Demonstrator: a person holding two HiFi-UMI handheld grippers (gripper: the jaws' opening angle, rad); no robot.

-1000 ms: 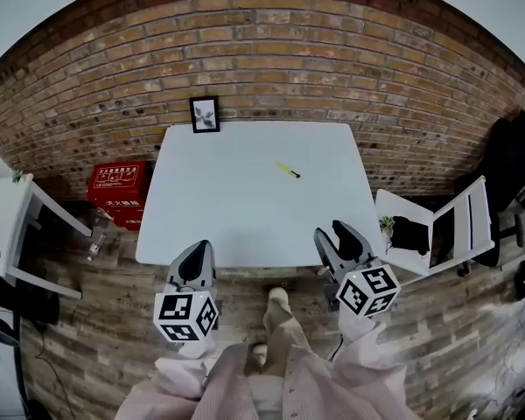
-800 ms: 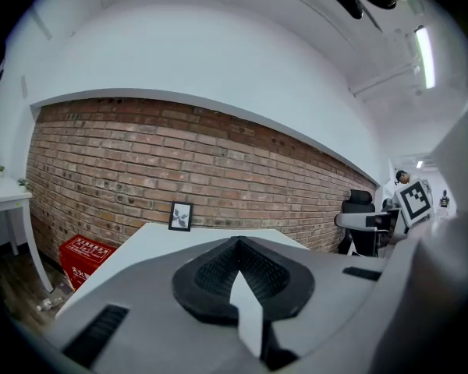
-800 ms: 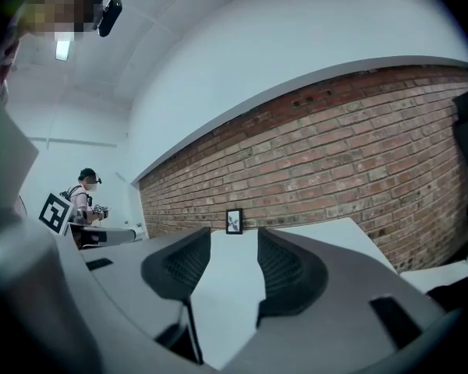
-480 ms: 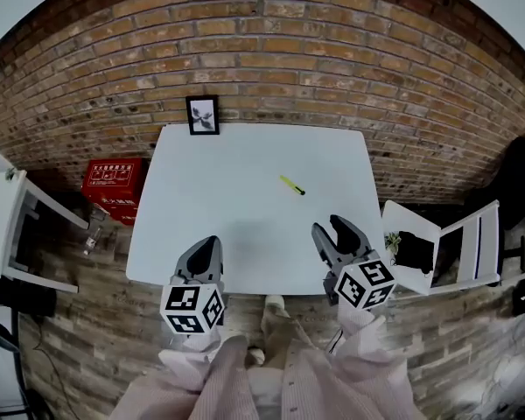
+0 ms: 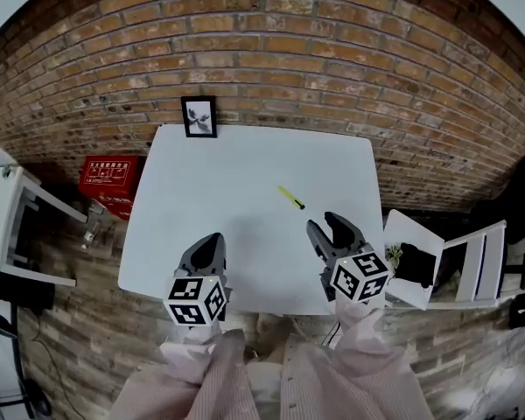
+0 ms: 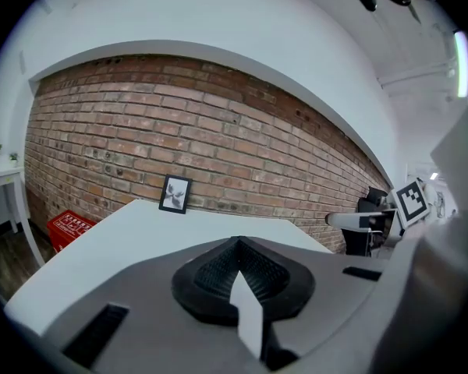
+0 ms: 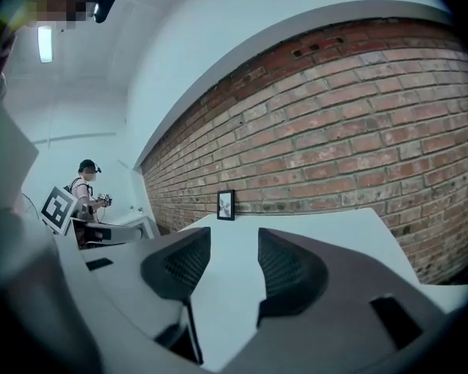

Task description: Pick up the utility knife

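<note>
A small yellow utility knife (image 5: pixel 290 197) with a dark tip lies on the white table (image 5: pixel 227 191), right of its middle. In the head view my right gripper (image 5: pixel 330 227) hovers over the table's near right part, just short of the knife, its jaws open and empty. Over the near left edge is my left gripper (image 5: pixel 206 246), jaws shut with nothing between them. The knife does not show in either gripper view; the right gripper (image 7: pixel 228 267) view shows a clear gap between the pads, the left gripper (image 6: pixel 239 265) view shows pads pressed together.
A framed picture (image 5: pixel 199 115) leans against the brick wall at the table's far edge. A red crate (image 5: pixel 109 182) sits on the floor to the left, white shelving (image 5: pixel 9 226) further left, and a white chair with dark items (image 5: pixel 437 261) to the right.
Both grippers have advanced from in front of the table's near edge to over the tabletop. The right one has come closer to the knife, which has not moved.
</note>
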